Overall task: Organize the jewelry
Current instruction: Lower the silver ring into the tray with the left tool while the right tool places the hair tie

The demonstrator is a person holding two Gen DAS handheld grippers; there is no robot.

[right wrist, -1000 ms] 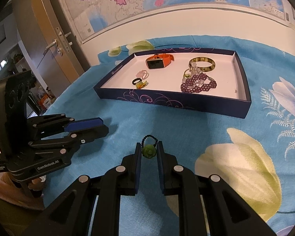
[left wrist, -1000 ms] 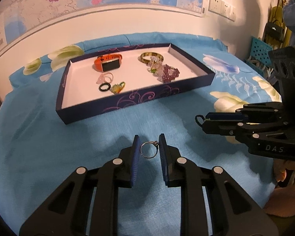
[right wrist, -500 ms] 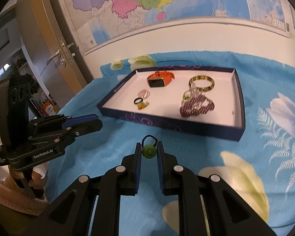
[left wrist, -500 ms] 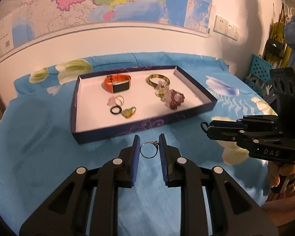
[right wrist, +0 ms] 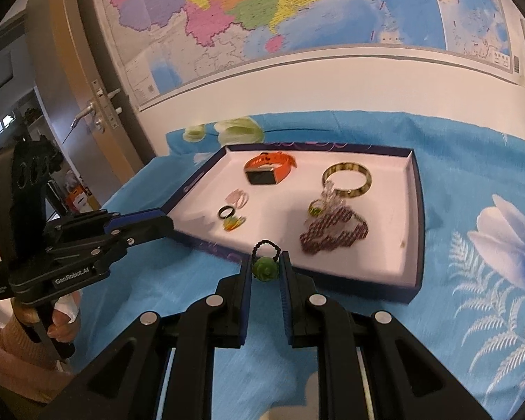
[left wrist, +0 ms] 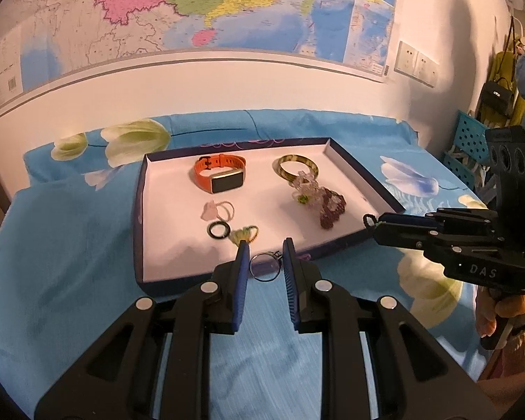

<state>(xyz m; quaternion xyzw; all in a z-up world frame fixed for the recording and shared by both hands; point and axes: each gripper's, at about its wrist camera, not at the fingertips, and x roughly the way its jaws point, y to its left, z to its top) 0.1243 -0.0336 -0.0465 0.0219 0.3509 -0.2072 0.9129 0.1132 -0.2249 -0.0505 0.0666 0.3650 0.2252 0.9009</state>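
Silver ring (left wrist: 264, 268) sat pinched in left gripper (left wrist: 264, 250), jaws nearly closed, near tray (left wrist: 364, 182) front wall. Right gripper (right wrist: 265, 260) clamped one green rose ring (right wrist: 264, 268). Inside tray: one watch (left wrist: 220, 175), one bangle (left wrist: 295, 171).

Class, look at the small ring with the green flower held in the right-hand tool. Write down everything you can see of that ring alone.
The green flower ring with a black beaded band has a rose-shaped top that looks like carved stone or resin. Above it a loop of tiny dark beads stands upright. The blue pads of the right tool press the flower from both sides, so the ring is held clear of the blue floral cloth, in front of the dark blue tray's near wall.
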